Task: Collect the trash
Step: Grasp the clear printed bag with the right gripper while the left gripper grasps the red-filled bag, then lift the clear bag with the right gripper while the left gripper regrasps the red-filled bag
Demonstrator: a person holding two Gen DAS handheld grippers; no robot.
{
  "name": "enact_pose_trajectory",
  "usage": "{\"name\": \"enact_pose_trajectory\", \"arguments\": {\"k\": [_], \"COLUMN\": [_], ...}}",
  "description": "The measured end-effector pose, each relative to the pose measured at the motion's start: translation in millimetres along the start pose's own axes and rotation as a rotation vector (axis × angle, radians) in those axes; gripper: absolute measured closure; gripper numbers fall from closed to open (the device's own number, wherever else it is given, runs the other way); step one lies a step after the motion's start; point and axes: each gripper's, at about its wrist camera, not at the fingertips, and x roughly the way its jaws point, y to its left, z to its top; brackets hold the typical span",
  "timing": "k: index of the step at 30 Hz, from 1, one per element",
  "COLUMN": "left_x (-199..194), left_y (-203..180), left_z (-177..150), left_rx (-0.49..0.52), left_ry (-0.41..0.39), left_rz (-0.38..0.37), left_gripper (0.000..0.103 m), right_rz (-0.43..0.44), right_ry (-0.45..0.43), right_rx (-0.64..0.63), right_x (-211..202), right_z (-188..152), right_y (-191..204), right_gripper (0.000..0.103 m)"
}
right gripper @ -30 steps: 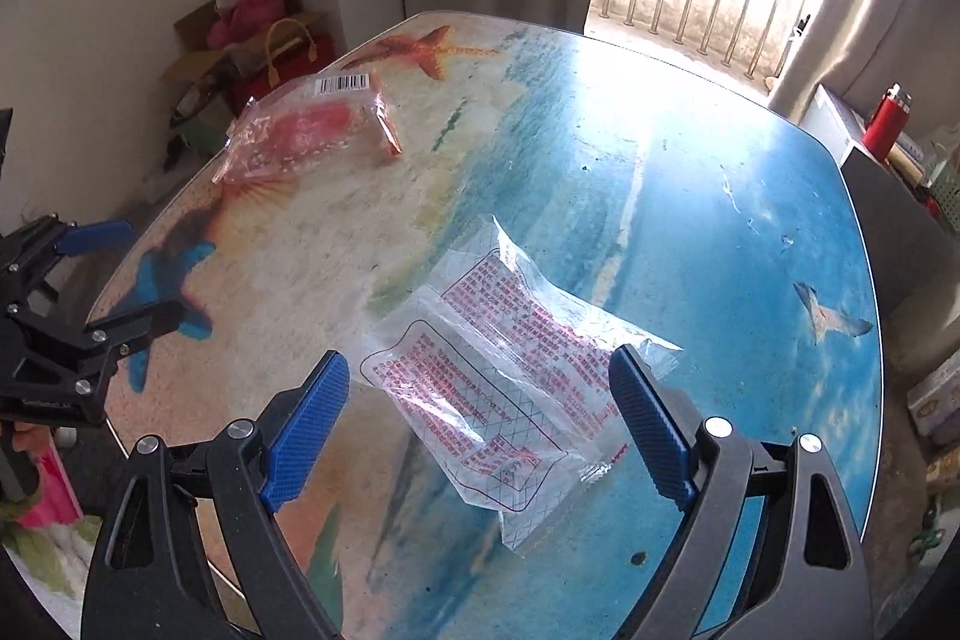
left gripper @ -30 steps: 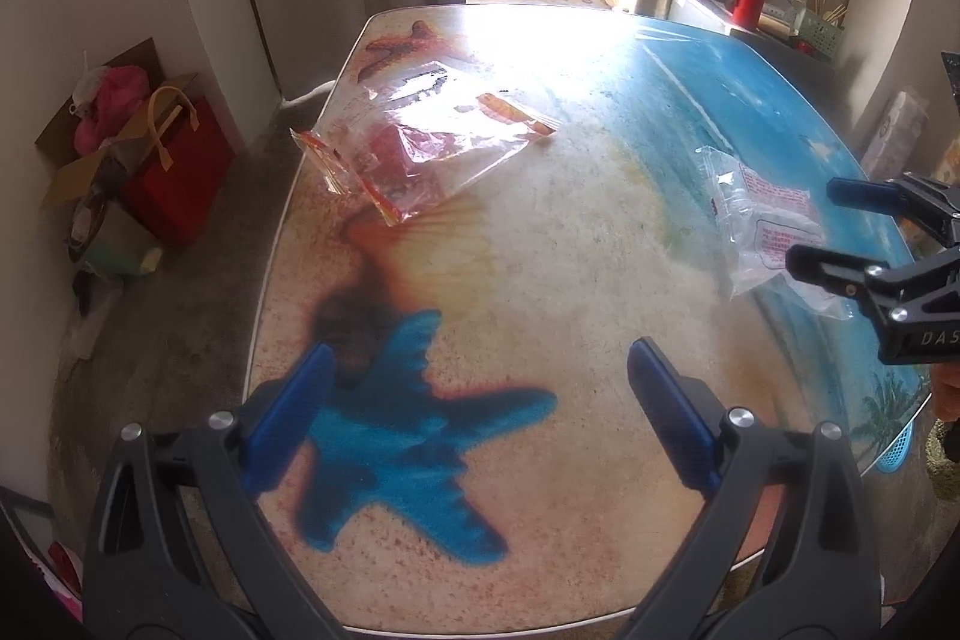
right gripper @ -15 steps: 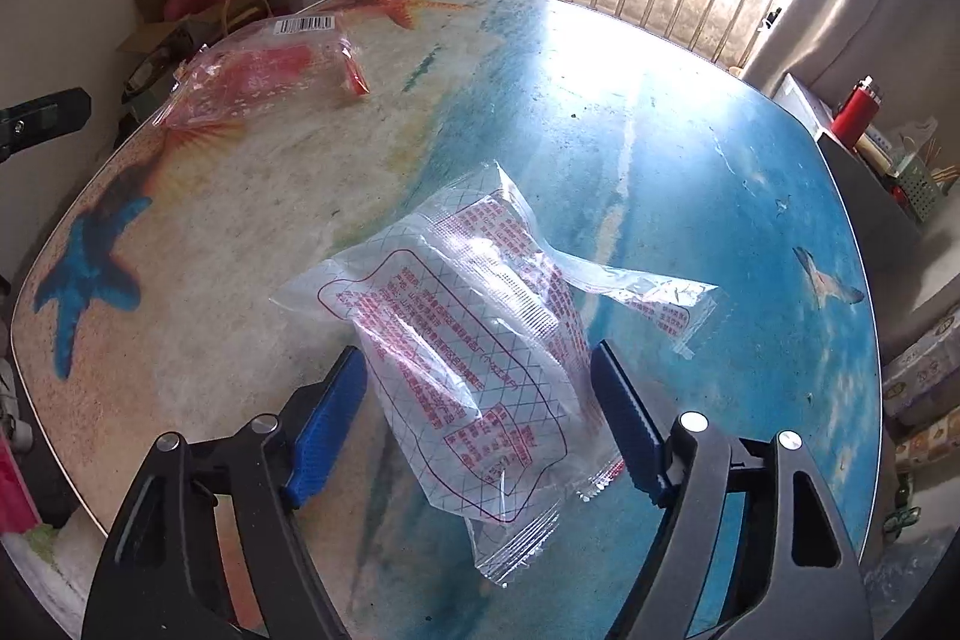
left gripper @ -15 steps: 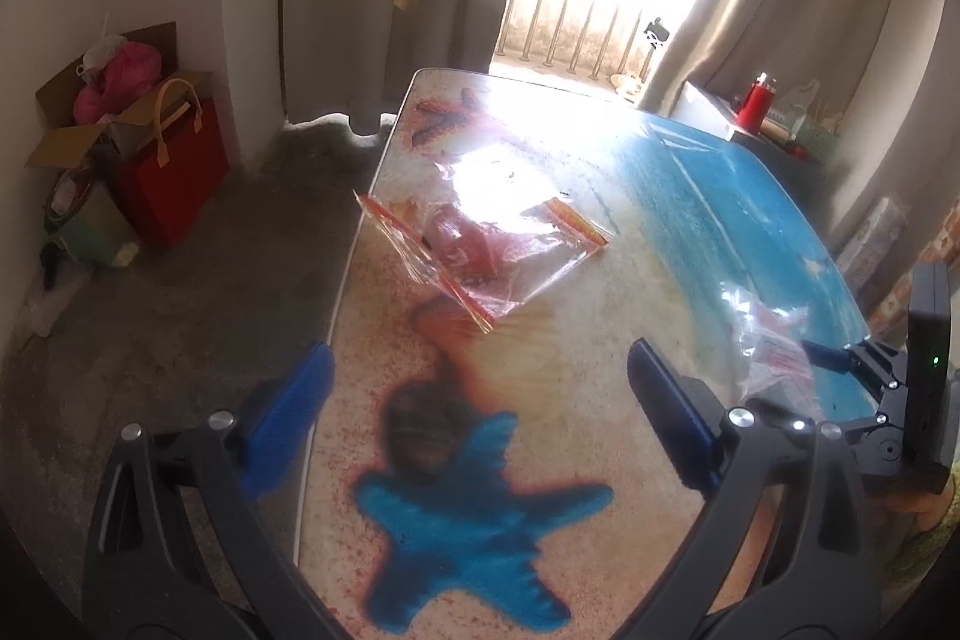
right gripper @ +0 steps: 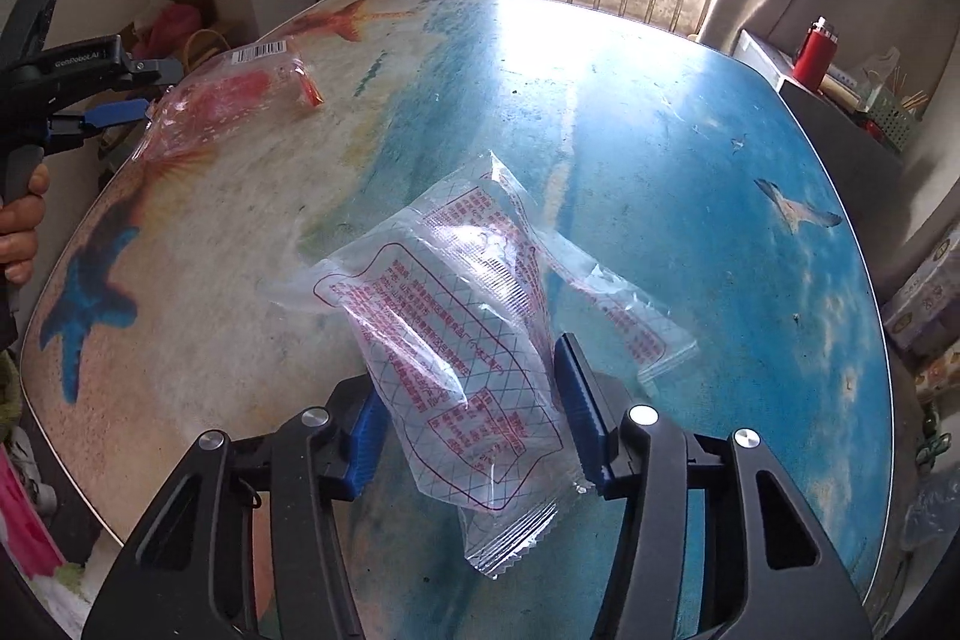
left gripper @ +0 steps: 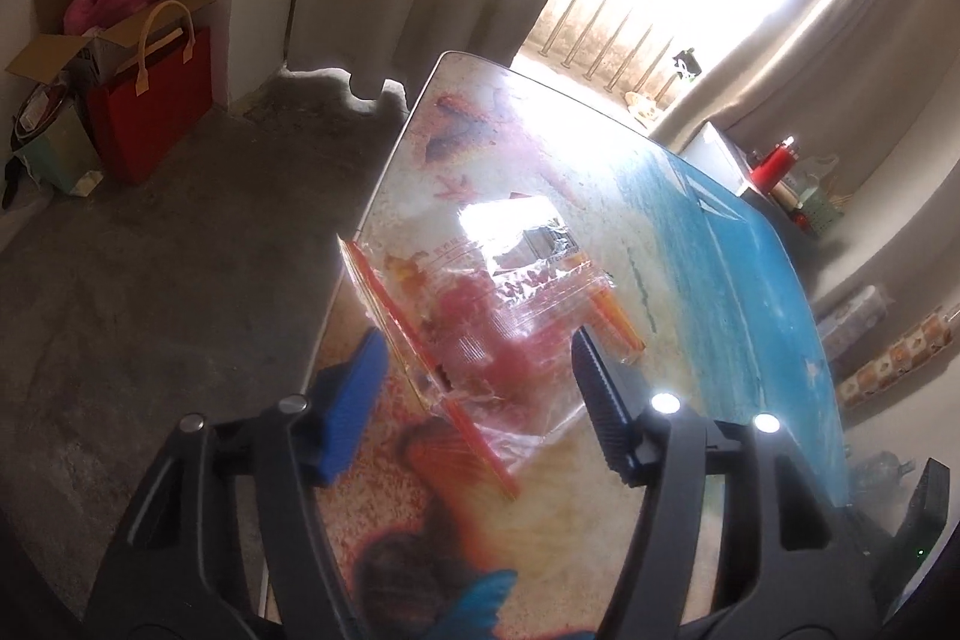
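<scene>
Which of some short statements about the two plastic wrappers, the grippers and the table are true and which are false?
1. The clear plastic wrapper with red print lies between the right gripper jaws, which are closing. True.
2. The red-and-clear plastic wrapper with orange edges lies at the table's middle. False: it lies near the edge of the beach-print table, partly overhanging it.
3. The left gripper is far from any wrapper. False: its closing jaws straddle the red-and-clear wrapper.
4. A red bottle stands on a side cabinet beyond the table. True.
5. Both wrappers are already off the table. False: both rest on it.
</scene>
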Motion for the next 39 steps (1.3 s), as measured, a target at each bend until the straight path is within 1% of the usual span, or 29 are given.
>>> {"name": "enact_pose_trajectory", "arguments": {"k": [1,2,4,5,10,12,15,19,20,25,29,32,33,34,35,36,37,39], "left_x": [4,8,15,17,23,24,21,9,5,-22,-42,-57,-62,-67,-72,-76,-80,-88], "left_y": [0,-1,-1,-1,-6,-9,-14,-27,-31,-46,-51,-55,-56,-56,-55,-54,-53,-54], "left_z": [0,0,0,-1,-2,-2,-8,-23,-29,-70,-102,-119,-122,-124,-124,-123,-121,-116], "left_rx": [0.007,0.005,0.005,0.005,0.027,0.043,0.072,0.122,0.134,0.18,0.191,0.229,0.246,0.256,0.262,0.265,0.268,0.288], "left_ry": [0.011,0.024,0.044,0.05,0.058,0.059,0.065,0.093,0.107,0.182,0.228,0.244,0.241,0.232,0.217,0.199,0.182,0.147], "left_rz": [0.014,0.019,0.031,0.036,0.045,0.042,0.03,-0.017,-0.036,-0.111,-0.16,-0.176,-0.175,-0.176,-0.17,-0.158,-0.145,-0.144], "left_gripper": [0.054,0.056,0.065,0.067,0.09,0.094,0.097,0.099,0.099,0.099,0.098,0.095,0.089,0.077,0.069,0.055,0.048,0.046], "right_rz": [-0.002,-0.004,-0.007,-0.007,-0.011,-0.01,-0.011,-0.016,-0.016,0.01,0.016,0.01,0.01,0.012,0.017,0.023,0.029,0.037], "right_ry": [-0.002,-0.004,-0.008,-0.008,-0.01,-0.012,-0.016,-0.019,-0.02,-0.023,-0.016,-0.006,-0.001,0.002,0.003,0.002,-0.001,-0.003], "right_rx": [0.011,0.019,0.029,0.031,0.044,0.048,0.051,0.054,0.054,0.088,0.105,0.107,0.109,0.114,0.121,0.128,0.135,0.146], "right_x": [-1,-2,-4,-6,-7,-8,-10,-14,-16,-28,-40,-46,-46,-47,-47,-47,-47,-47], "right_z": [-2,-4,-7,-8,-11,-12,-14,-16,-18,-28,-40,-49,-52,-54,-57,-58,-59,-59], "right_y": [-1,-3,-4,-6,-9,-11,-12,-17,-18,-30,-37,-39,-40,-41,-42,-44,-45,-46], "right_gripper": [0.052,0.053,0.053,0.053,0.057,0.059,0.061,0.066,0.068,0.07,0.07,0.07,0.07,0.07,0.07,0.07,0.07,0.07]}}
